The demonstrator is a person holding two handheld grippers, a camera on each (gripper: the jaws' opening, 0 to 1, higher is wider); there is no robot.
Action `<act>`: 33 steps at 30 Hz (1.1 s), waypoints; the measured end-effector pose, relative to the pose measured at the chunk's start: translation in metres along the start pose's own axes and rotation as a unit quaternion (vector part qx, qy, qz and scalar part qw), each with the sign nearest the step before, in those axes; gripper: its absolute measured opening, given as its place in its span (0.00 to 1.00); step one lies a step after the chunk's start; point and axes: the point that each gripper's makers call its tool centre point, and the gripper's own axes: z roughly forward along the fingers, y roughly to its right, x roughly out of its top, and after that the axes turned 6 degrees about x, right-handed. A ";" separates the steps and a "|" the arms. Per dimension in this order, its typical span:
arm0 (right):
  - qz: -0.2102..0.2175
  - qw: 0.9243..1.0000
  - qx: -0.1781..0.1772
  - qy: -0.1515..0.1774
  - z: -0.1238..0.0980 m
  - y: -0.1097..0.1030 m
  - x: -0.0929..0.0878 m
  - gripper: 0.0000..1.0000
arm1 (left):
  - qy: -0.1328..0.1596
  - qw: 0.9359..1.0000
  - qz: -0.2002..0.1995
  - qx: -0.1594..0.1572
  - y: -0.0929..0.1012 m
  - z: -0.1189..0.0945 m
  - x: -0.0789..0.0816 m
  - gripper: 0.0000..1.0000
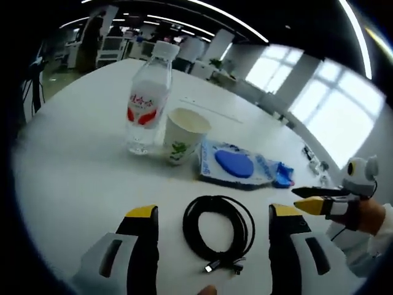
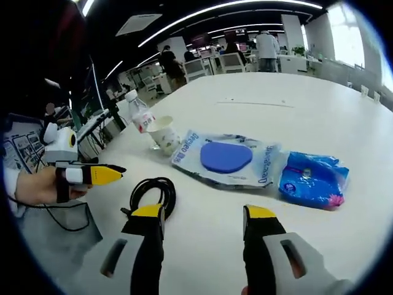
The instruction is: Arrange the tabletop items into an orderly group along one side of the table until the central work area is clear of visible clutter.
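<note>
In the left gripper view the left gripper [image 1: 212, 212] has its two yellow-tipped jaws spread wide and holding nothing, low over the white table [image 1: 73, 178]. A coiled black cable [image 1: 219, 230] lies flat on the table between the jaws, its plug ends toward the bottom of the coil. Beyond the coil, in a loose row, stand a clear water bottle [image 1: 147, 98] with a white cap and red label, upright, and a paper cup [image 1: 183, 135] just beside it — upright too, mouth open. Next along lies a clear plastic packet with a blue round pad [image 1: 235, 163] inside, and a small blue packet [image 1: 283, 174] touches or nearly touches its far end; I cannot tell which. At the right edge of this view a hand holds the other gripper, its yellow tips close together.

In the right gripper view the right gripper [image 2: 204, 215] is likewise open and empty above the table [image 2: 344, 110]. The cable [image 2: 153, 193] sits just beside its left jaw. Ahead lie the packet with the blue pad [image 2: 226, 157] and, apart from it, the small blue packet [image 2: 314, 179]. Farther off, the cup [image 2: 163, 134] and bottle [image 2: 140, 117] stand together. The left gripper [image 2: 116, 172] comes in from the left — held in a hand.
</note>
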 end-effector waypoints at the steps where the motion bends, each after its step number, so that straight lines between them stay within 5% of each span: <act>1: 0.001 1.000 0.001 -0.001 0.002 -0.001 -0.001 0.48 | -0.003 1.000 -0.003 0.001 -0.001 0.001 -0.002 0.68; 24: 0.040 0.998 0.038 -0.042 0.045 -0.038 -0.031 0.44 | -0.030 0.999 -0.044 -0.002 -0.013 0.020 -0.027 0.57; 33: 0.049 0.996 0.054 -0.041 0.060 -0.050 -0.033 0.43 | -0.025 0.999 -0.018 0.010 -0.013 0.022 -0.031 0.47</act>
